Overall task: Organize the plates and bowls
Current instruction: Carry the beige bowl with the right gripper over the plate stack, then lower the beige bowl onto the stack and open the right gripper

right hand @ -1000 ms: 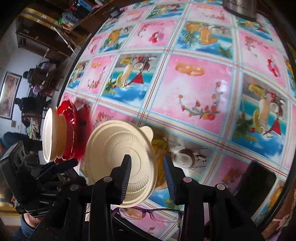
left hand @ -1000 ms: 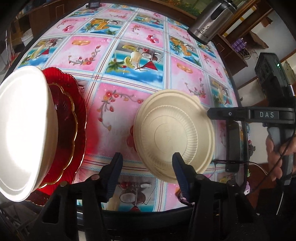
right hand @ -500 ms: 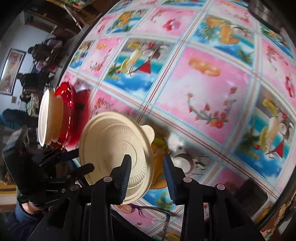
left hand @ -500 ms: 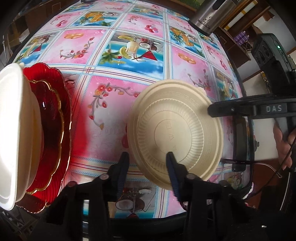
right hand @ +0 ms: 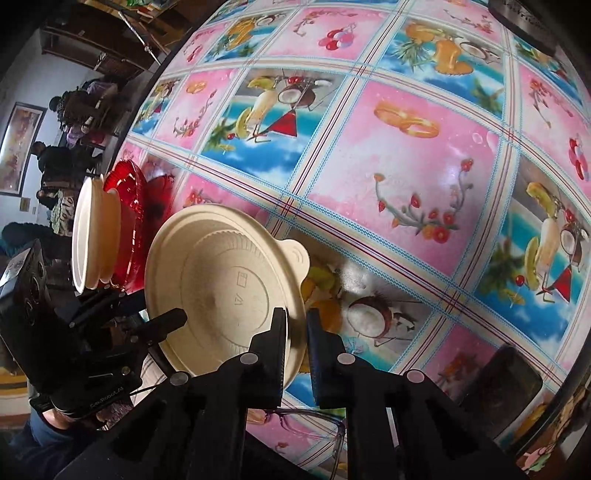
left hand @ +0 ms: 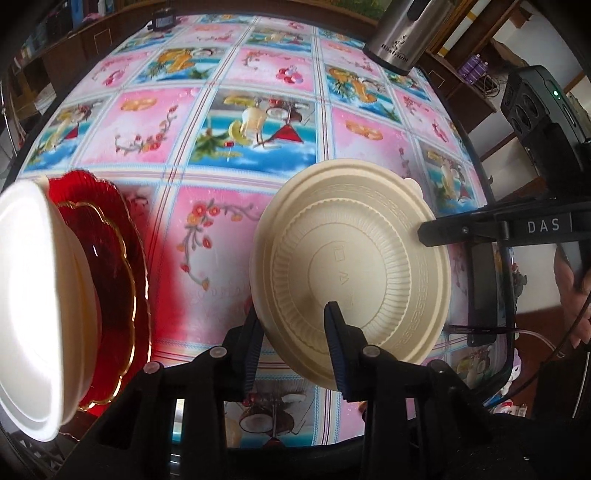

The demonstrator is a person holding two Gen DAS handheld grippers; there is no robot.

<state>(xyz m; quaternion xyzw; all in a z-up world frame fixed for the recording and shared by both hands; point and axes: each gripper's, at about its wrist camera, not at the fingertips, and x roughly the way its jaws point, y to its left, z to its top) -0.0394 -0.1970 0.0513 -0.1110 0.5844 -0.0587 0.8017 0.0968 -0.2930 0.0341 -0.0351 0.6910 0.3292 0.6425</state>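
Note:
A cream plate (left hand: 351,266) lies upside down on the picture tablecloth, with its near side lifted and tilted. My left gripper (left hand: 293,314) is closing: one finger sits under the plate's near left rim and the other on its ribbed back, both touching it. My right gripper (right hand: 297,314) is shut on the rim of the same cream plate (right hand: 221,280), near its small tab. It enters the left wrist view as a black finger (left hand: 461,229) at the plate's right edge. A white bowl (left hand: 33,295) rests in stacked red glass plates (left hand: 118,280) at the left.
A steel canister (left hand: 402,33) stands at the far right of the table. A dark phone (left hand: 484,288) lies by the right edge, and glasses (right hand: 314,417) lie at the near edge. A person's hand (left hand: 572,280) holds the right gripper's handle. Room furniture surrounds the table.
Both grippers' jaws have narrowed onto the cream plate's rim, the right one closing fully. The plate's near side has come up off the cloth and tilted.

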